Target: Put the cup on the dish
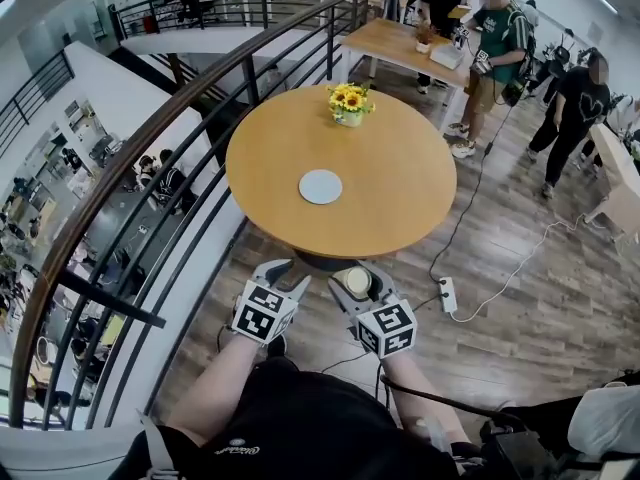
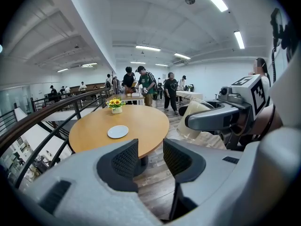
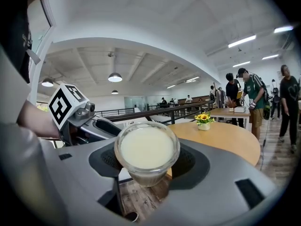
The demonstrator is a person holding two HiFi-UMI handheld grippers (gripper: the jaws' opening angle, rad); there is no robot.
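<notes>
A round wooden table [image 1: 340,168] stands beside a curved black railing [image 1: 150,158], with wood floor [image 1: 520,298] around it. Beyond its far edge is a rectangular table [image 1: 400,43] where several people [image 1: 497,38] stand.

Both grippers hang over the floor, just short of the round table's near edge. The left gripper [image 2: 150,157] is empty, with its jaws a narrow gap apart and only floor and table edge showing between them. Just to its right, the right gripper [image 1: 357,280] has its jaws spread wide and closed on the cup [image 3: 147,147], gripping the sides of the clear glass. The cup is tilted towards the camera and filled with something pale cream.

A small pot of sunflowers [image 1: 350,103] sits near the table's far edge. The dish [image 1: 320,186], pale and round, lies bare near the middle of the table, a little towards the near edge. The cup is well apart from it.
</notes>
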